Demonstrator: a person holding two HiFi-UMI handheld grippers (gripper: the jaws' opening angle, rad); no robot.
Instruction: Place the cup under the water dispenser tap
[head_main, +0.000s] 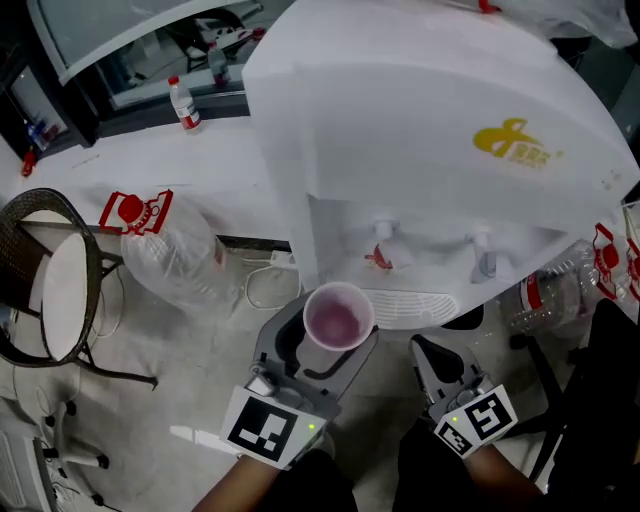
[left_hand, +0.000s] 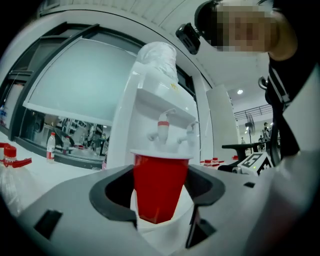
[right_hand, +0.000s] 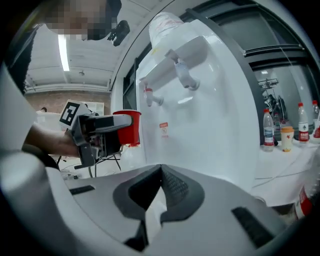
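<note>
Pale floor, wicker chair (far left), white table below a window

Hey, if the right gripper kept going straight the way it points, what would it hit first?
Most likely the white plastic water dispenser, on its front panel; nothing shows in between.

The red plastic cup stands between the jaws of the left gripper, at the front left corner of the white water dispenser's drip tray. The red-capped tap is behind and above it. The right gripper is to the right, before the tray's front edge. A large clear plastic bottle lies on the floor left of the dispenser.
</note>
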